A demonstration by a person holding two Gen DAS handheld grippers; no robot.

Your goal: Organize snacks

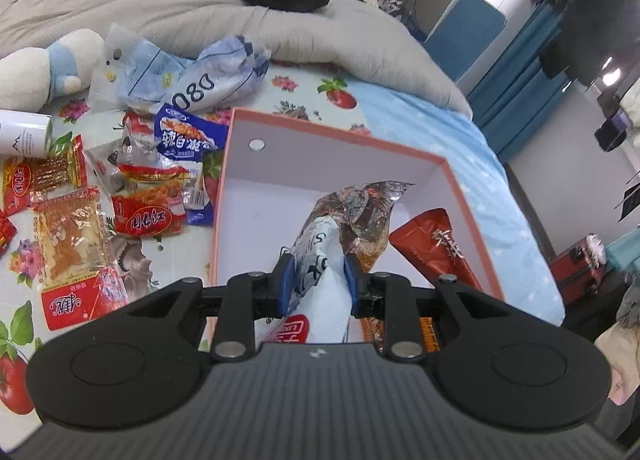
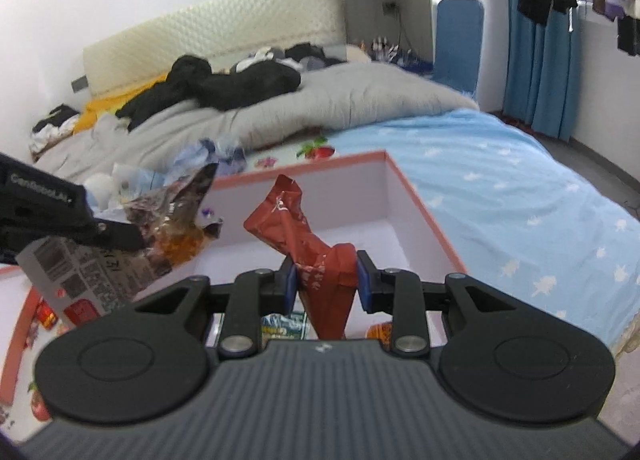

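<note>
A pink-rimmed white box [image 1: 256, 175] lies on the bed. In the left wrist view my left gripper [image 1: 319, 284] is shut on a white and silver snack bag [image 1: 352, 215], held over the box's inside. To its right a red-brown snack packet [image 1: 436, 244] hangs over the box too. In the right wrist view my right gripper [image 2: 326, 284] is shut on that red-brown packet [image 2: 304, 236] above the box [image 2: 424, 195]. The left gripper's body [image 2: 48, 203] and its bag [image 2: 132, 248] show at the left. Other packets lie in the box under both grippers.
Several loose snack packets [image 1: 148, 195] lie on the flowered sheet left of the box, with a white can [image 1: 24, 131] and a plush toy [image 1: 48, 67]. A grey duvet [image 2: 320, 103] with dark clothes is heaped behind. The blue sheet [image 2: 520, 199] runs to the bed's right edge.
</note>
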